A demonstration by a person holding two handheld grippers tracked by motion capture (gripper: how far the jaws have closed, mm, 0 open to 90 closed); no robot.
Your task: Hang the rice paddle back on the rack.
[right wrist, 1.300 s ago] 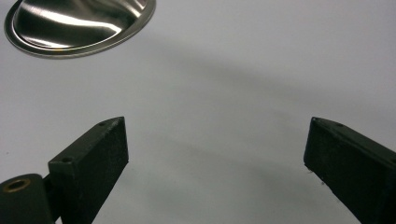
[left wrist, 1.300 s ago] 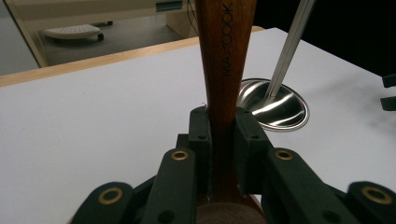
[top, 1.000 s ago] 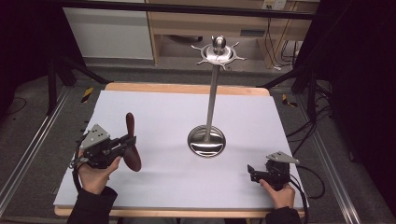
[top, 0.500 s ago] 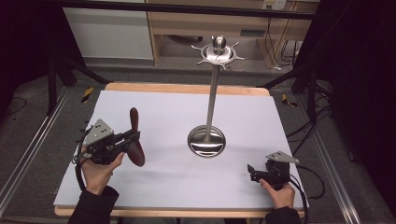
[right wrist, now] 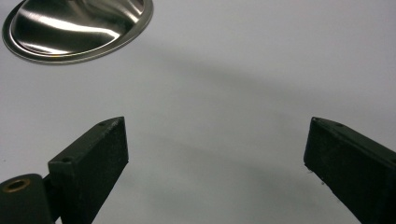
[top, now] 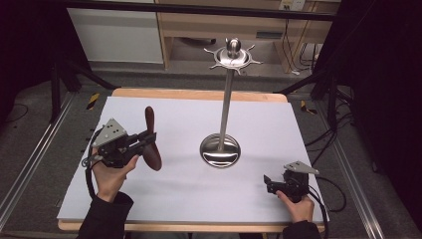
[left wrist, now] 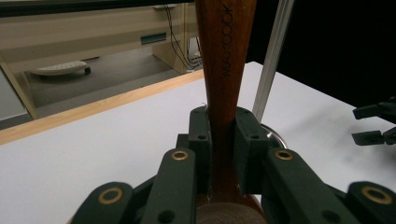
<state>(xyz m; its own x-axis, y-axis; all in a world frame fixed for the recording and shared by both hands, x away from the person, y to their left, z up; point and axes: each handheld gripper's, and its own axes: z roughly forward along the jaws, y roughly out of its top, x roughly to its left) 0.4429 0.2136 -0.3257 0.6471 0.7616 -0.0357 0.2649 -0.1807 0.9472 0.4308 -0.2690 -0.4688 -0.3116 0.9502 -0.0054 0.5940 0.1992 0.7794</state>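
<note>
Left gripper clamps a wooden spoon lifted off the table; right gripper rests open; next, probably hanging it on the stand

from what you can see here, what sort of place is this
Probably a lab or workshop bay set up for recording, not a kitchen. A white-topped table stands between dark curtains on a grey floor with metal rails, cables trail by plain wooden furniture behind, and the left gripper holds a wooden spoon.
</note>
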